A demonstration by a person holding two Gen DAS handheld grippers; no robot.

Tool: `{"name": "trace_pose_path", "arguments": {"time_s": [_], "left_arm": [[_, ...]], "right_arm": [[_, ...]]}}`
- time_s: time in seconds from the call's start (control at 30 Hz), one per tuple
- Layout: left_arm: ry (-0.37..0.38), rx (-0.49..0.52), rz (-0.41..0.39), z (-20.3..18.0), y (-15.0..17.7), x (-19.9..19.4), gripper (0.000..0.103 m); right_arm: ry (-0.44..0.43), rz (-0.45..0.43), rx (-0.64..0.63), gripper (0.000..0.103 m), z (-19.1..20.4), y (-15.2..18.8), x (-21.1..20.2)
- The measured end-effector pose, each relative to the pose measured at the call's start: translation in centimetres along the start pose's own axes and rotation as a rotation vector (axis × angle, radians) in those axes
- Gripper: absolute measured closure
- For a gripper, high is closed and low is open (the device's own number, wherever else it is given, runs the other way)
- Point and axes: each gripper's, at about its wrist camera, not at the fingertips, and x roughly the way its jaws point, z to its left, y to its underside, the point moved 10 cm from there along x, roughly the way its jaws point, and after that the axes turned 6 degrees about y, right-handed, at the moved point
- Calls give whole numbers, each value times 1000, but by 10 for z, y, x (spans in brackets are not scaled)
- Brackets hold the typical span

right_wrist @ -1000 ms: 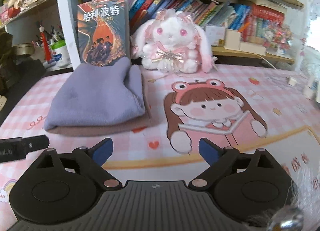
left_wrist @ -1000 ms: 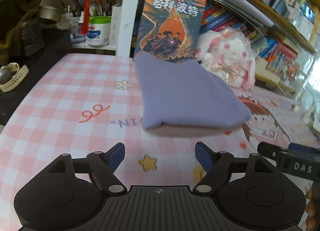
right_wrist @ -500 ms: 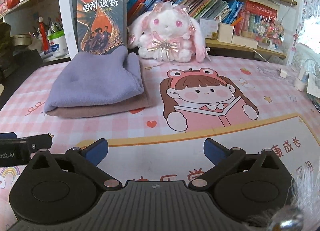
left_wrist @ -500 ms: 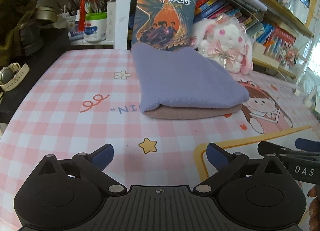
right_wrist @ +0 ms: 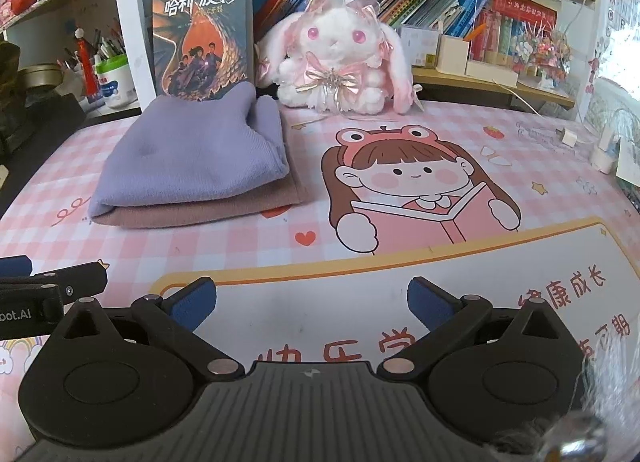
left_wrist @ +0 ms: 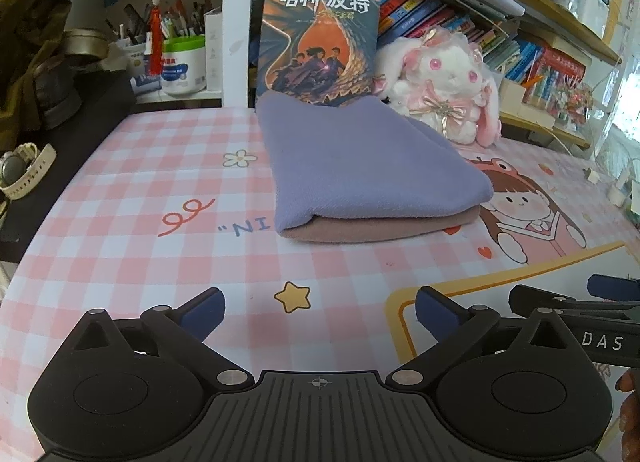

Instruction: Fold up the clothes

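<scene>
Your left claw (left_wrist: 318,312) stands wide apart over the pink checked surface (left_wrist: 120,221), its jaws having just been opening with nothing between them; your right claw (right_wrist: 310,304) has likewise just spread and is empty, hanging above the white panel of the mat. The folded clothes (left_wrist: 368,173) lie well ahead of both: a purple piece stacked on a dusty pink one, with the fold edges facing you and the far edge touching the upright book (left_wrist: 320,33). Behind the surface, at left, a white tub with a green rim (left_wrist: 184,65) holds pens. A plush rabbit (right_wrist: 340,57) sits just beside the stack's far right corner. Bare mat lies between your claws and the stack
</scene>
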Motion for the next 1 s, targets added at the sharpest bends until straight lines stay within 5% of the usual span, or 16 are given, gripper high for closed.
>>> {"name": "trace_pose_path", "arguments": {"time_s": [1.0], "left_arm": [[-2, 16, 6, 1, -1, -2, 0]], "right_arm": [[7, 7, 14, 0, -1, -1, -1]]}}
